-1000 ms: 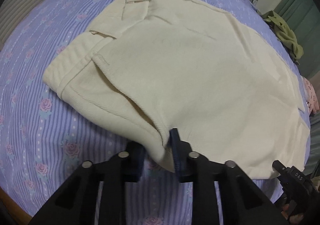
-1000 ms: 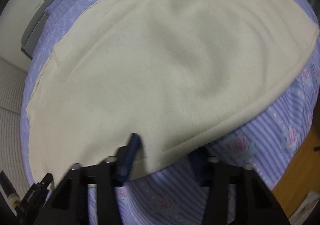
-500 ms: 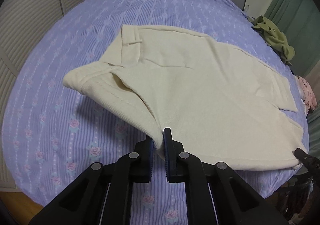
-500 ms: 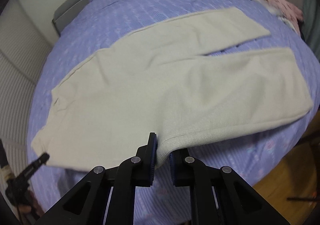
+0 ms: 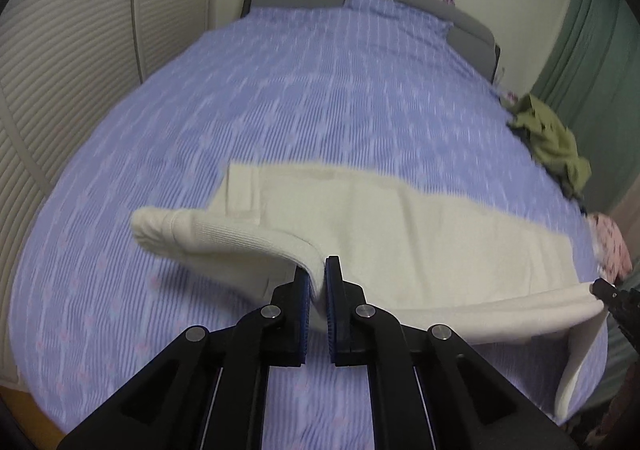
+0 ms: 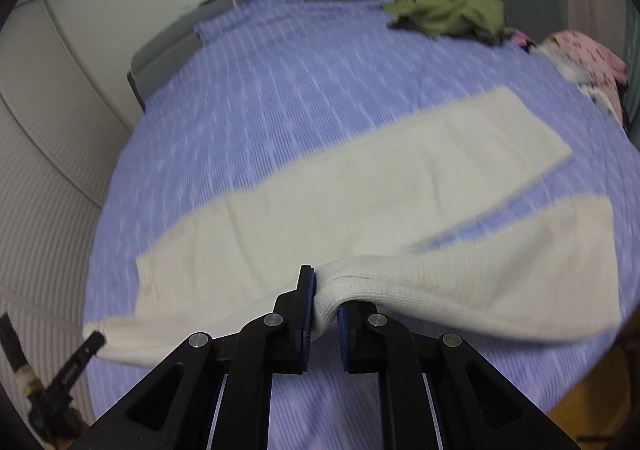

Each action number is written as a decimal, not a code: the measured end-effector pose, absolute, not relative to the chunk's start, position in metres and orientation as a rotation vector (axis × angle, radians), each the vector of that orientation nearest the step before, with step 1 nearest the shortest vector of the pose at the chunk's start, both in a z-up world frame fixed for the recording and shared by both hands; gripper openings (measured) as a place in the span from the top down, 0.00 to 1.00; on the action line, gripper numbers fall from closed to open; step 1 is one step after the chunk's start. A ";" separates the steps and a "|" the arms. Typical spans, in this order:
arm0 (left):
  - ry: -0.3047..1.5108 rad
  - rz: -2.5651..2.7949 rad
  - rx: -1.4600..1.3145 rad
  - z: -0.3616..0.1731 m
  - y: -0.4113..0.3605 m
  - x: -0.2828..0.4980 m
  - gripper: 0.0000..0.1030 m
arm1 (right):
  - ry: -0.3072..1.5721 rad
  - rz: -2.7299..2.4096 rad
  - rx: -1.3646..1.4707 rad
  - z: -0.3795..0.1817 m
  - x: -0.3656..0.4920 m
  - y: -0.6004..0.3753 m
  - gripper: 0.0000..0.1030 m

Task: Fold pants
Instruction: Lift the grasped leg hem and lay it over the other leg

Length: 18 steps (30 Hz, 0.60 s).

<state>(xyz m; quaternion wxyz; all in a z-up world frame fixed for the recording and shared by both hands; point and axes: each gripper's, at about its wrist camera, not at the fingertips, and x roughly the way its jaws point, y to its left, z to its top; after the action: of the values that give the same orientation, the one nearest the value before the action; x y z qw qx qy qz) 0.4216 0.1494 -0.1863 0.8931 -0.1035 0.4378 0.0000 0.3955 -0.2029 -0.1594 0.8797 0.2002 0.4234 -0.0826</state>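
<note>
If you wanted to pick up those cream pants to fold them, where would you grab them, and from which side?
Along the near long edge, from the bedside. The pants lie flat and lengthwise, so only that thick edge gives something to pinch. The left gripper holds it near the waistband, the right gripper farther down the near leg.

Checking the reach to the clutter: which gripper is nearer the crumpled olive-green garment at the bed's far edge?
Right. The right gripper, clamping the cream pants, sits on the crumpled olive-green garment side; the left gripper grips near the waistband, farther away.
</note>
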 end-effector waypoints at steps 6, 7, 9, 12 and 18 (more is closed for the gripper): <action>0.906 0.040 -0.241 -0.194 0.141 0.506 0.91 | 0.883 -0.155 0.389 -0.165 0.488 -0.212 0.89; 0.915 0.048 -0.235 -0.198 0.140 0.523 0.91 | 0.893 -0.155 0.392 -0.172 0.504 -0.213 0.89; 0.933 0.051 -0.224 -0.208 0.136 0.548 0.91 | 0.921 -0.151 0.378 -0.184 0.532 -0.215 0.89; 0.970 0.050 -0.208 -0.228 0.133 0.585 0.91 | 0.964 -0.155 0.362 -0.211 0.566 -0.217 0.89; 1.044 0.072 -0.205 -0.265 0.131 0.639 0.91 | 1.029 -0.163 0.371 -0.253 0.618 -0.224 0.89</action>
<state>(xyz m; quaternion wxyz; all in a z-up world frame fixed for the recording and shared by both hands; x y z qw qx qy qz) 0.6388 0.1313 -0.2651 0.8613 -0.0976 0.4975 0.0344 0.6180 -0.2243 -0.2527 0.8509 0.1762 0.4889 -0.0773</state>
